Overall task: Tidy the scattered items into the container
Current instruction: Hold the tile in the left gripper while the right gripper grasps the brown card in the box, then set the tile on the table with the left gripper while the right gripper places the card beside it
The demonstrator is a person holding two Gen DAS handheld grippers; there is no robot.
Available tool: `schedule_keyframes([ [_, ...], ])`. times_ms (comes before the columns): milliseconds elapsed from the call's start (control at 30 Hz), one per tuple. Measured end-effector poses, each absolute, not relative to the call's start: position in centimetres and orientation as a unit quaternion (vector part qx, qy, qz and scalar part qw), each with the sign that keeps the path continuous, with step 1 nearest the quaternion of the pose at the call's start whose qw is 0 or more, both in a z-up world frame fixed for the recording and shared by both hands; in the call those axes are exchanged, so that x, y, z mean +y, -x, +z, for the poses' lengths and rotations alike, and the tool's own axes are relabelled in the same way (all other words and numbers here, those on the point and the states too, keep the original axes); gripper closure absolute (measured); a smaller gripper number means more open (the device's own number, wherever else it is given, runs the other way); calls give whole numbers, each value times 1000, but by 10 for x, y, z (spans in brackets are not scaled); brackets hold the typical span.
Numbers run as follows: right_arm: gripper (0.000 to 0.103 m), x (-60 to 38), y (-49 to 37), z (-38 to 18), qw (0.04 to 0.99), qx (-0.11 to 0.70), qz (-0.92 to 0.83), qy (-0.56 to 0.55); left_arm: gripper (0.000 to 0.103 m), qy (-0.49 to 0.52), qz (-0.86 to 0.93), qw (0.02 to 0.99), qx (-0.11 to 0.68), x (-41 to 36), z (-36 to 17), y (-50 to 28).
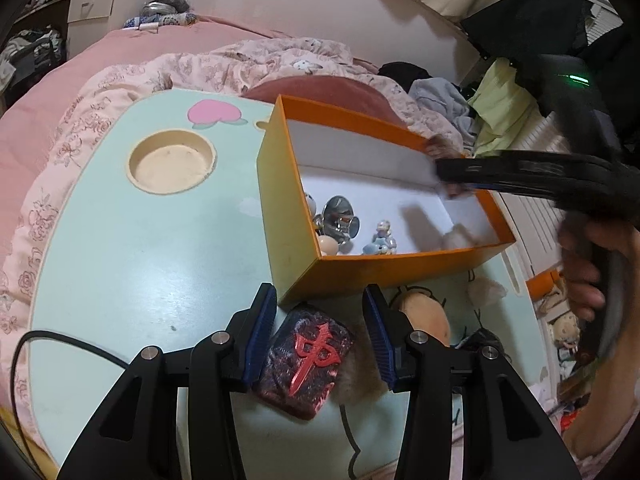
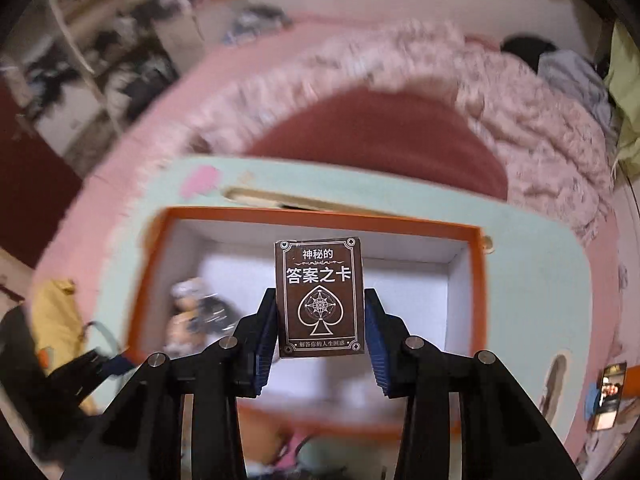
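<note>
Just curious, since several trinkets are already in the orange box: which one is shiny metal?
The silver bell-shaped metal piece, lying on its side near the orange box's left wall. The pale blue figurine beside it looks painted.

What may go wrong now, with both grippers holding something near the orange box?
The card box is pinched only at its lower half, so it may tip out early. Dropped, it may hit the figurines. The left gripper sits close to the orange box and may push it.
</note>
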State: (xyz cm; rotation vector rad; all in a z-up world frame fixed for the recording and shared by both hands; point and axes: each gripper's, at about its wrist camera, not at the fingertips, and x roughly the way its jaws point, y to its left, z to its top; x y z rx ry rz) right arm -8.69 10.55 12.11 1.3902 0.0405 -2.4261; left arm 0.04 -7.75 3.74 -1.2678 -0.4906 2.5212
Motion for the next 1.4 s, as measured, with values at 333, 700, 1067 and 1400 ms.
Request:
schedule_keyframes([
  [333,63,125,3,78,176,25,-852,-492,56,424,879,129,-174,-83,65,0],
  [700,39,160,-23,65,142,-101,-907,-384,56,471,865,133,-111,-57,88,34],
  [1067,39,182,-34,76,139,-138,-911,-363,66,538,832,134,-29,-13,91,81],
  [1400,39,184,-39,67,149,-141,-906,-370,68,587,806,72,-2,0,55,108],
])
